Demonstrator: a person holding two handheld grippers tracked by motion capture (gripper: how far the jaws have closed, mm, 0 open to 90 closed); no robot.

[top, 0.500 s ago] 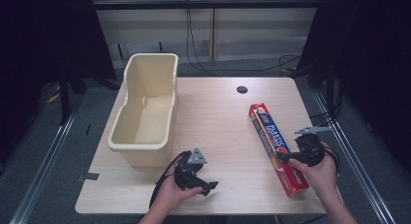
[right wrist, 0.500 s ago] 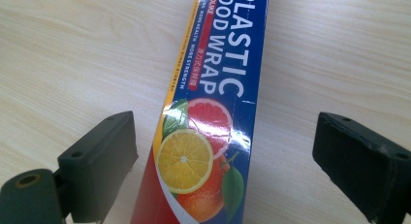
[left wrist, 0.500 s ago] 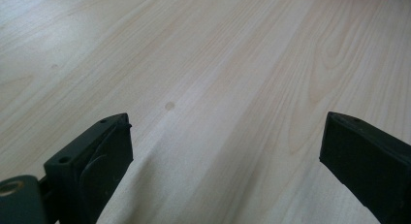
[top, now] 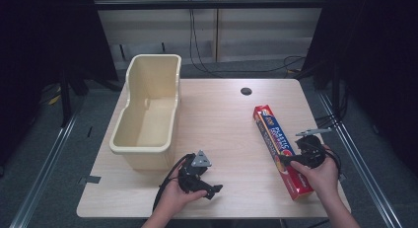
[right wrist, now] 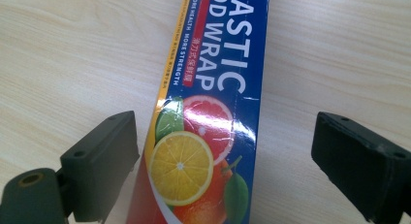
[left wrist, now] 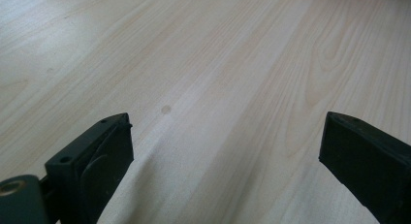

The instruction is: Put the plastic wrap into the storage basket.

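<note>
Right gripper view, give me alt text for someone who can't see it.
A long box of plastic food wrap, blue with red and printed with citrus slices, lies on a pale wooden table, running up the picture. The right tool is poised over it, its two black jaws open, one on each side of the box and neither touching it.

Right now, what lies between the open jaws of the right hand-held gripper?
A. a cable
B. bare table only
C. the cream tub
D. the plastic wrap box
D: in the right gripper view the plastic wrap box lies between the jaws of the right hand-held gripper, which stand apart from it.
</note>
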